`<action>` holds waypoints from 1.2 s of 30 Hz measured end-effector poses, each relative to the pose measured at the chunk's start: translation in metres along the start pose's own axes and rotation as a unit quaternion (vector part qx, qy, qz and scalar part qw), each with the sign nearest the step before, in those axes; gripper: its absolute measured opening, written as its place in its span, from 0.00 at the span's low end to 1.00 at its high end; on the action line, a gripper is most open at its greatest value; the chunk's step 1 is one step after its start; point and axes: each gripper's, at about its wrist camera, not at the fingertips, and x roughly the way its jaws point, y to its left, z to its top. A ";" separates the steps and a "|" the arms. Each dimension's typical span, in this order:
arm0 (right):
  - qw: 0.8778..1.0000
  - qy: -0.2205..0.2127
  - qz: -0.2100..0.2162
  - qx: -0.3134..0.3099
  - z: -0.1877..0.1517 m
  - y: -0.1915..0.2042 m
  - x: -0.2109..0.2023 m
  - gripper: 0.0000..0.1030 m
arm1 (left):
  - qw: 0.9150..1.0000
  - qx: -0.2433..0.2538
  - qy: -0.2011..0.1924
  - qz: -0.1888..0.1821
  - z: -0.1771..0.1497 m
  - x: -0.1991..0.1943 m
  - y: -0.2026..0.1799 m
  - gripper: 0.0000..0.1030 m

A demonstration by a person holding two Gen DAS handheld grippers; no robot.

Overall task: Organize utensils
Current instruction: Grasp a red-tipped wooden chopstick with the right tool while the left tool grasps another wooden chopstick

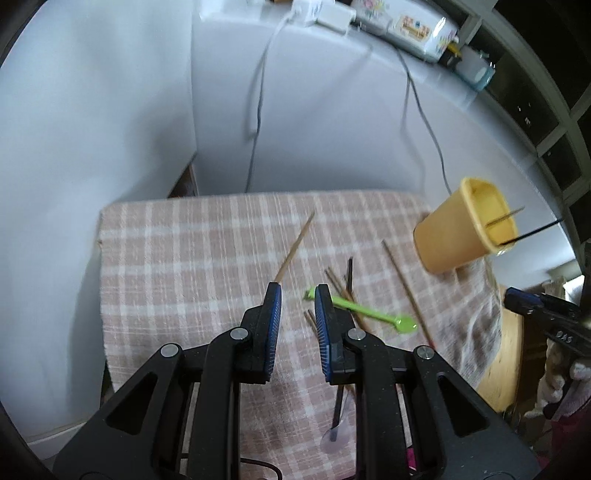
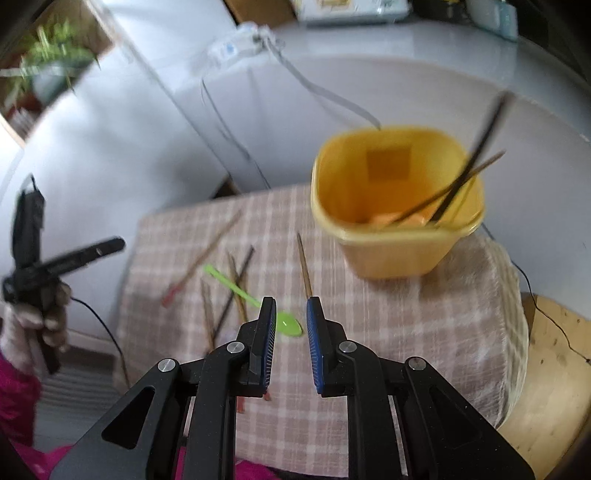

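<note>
A yellow cup (image 1: pixel 465 225) (image 2: pixel 399 206) stands at the far right of the checked cloth (image 1: pixel 184 258) (image 2: pixel 406 332) with a black and a wooden chopstick leaning in it. A green spoon (image 1: pixel 369 312) (image 2: pixel 288 325), several wooden chopsticks (image 1: pixel 295 247) (image 2: pixel 304 266) and a black chopstick (image 1: pixel 349 273) lie loose on the cloth. My left gripper (image 1: pixel 297 291) hovers open above the green spoon's handle end, with nothing between its fingers. My right gripper (image 2: pixel 291 306) is open over the spoon's bowl, also holding nothing. A pale translucent spoon (image 1: pixel 334 437) lies below the left gripper.
The cloth covers a round wooden stool (image 2: pixel 554 369) whose rim shows at the right. White appliances (image 1: pixel 314 129) with hanging cables (image 1: pixel 424 122) stand right behind. Boxes (image 1: pixel 421 29) sit on top. A gloved hand (image 2: pixel 40 321) holds the left gripper at the left edge of the right wrist view.
</note>
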 end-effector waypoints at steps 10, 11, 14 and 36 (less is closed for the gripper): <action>0.999 0.049 -0.019 0.016 -0.011 0.001 0.064 0.15 | 0.999 0.024 0.035 -0.013 -0.002 0.048 -0.001 0.16; 0.998 0.051 -0.022 0.019 -0.011 0.001 0.068 0.15 | 0.999 0.023 0.037 -0.014 -0.002 0.051 0.001 0.16; 0.998 0.056 -0.029 0.023 -0.010 0.000 0.079 0.15 | 0.999 0.020 0.045 -0.020 0.000 0.064 0.003 0.17; 0.993 0.073 -0.087 0.022 0.005 0.003 0.131 0.15 | 0.994 0.074 0.084 0.001 0.029 0.146 -0.006 0.25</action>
